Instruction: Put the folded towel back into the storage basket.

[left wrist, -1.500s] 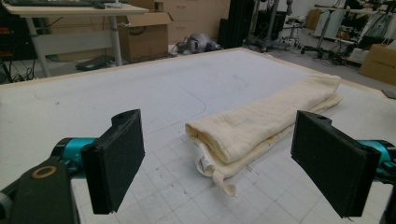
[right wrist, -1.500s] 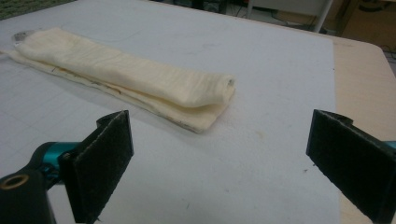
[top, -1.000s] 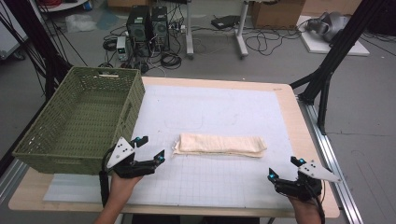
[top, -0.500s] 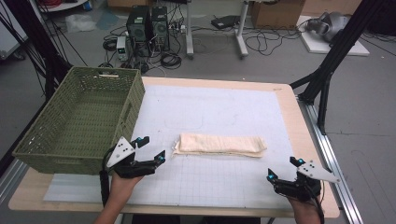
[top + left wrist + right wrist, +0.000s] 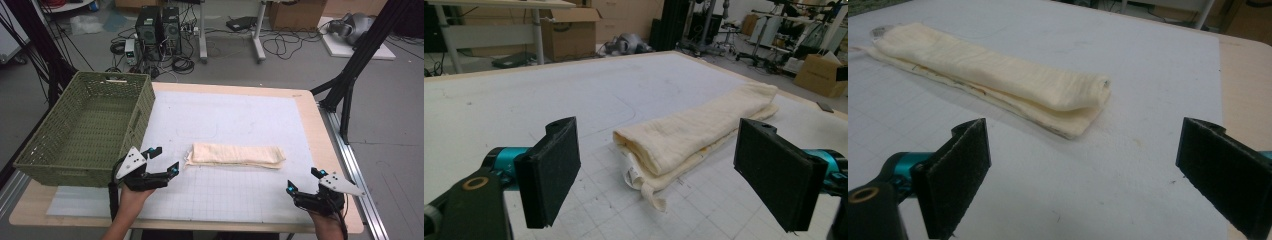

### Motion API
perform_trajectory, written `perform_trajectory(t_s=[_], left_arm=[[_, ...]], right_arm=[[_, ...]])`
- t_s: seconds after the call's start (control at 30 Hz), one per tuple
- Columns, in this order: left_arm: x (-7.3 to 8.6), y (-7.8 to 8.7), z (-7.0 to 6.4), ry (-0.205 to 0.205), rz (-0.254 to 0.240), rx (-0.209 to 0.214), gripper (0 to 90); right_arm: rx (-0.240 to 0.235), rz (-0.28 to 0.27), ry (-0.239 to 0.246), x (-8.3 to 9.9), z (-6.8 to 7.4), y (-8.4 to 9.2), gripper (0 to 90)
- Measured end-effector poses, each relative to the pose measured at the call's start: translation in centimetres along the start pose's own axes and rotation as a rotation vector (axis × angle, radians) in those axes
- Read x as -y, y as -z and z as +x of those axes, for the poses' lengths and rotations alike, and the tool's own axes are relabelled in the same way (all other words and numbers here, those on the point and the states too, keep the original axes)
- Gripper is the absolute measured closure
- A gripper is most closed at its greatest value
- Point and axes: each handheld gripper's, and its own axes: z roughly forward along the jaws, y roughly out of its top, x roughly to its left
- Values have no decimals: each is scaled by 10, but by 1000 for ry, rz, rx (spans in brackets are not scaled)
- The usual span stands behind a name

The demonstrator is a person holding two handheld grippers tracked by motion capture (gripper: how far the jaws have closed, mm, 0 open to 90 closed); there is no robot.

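High view: a folded cream cloth towel (image 5: 235, 155) lies on the white gridded mat (image 5: 240, 115), between two grippers.

Left gripper (image 5: 162, 161), jaws wide apart, sits just beside the towel's left end; right gripper (image 5: 305, 181), jaws equally wide, rests near the right end, holding nothing.

Left claw (image 5: 656, 187) spread wide, both black pads low in frame, clear of everything. Folded cream towel (image 5: 696, 132) flat on white gridded desk (image 5: 524, 100), near end just beyond the gap between the pads, far end angling away to the right. Small tag poking out at towel's near corner. Cardboard box (image 5: 569, 37) well beyond towel, off the desk.
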Motion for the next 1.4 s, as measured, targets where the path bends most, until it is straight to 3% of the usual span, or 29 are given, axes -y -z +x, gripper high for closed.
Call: perform_trajectory(t_s=[0.43,0.7,0.87,1.13,1.4], left_arm=[[-8,-3,-3,14,1,23,186],[-23,-6,-3,41,11,23,184],[-29,-15,-3,57,31,36,193],[-42,-36,-6,44,65,53,203],[-43,-57,-7,53,107,54,208]], right_arm=[[16,-13,-15,-1,-2,3,58],[28,-16,-10,-2,-2,5,58],[33,-20,-10,-3,-3,7,58],[38,-27,-5,-4,-4,8,58],[44,-30,-5,-4,-7,10,58]])
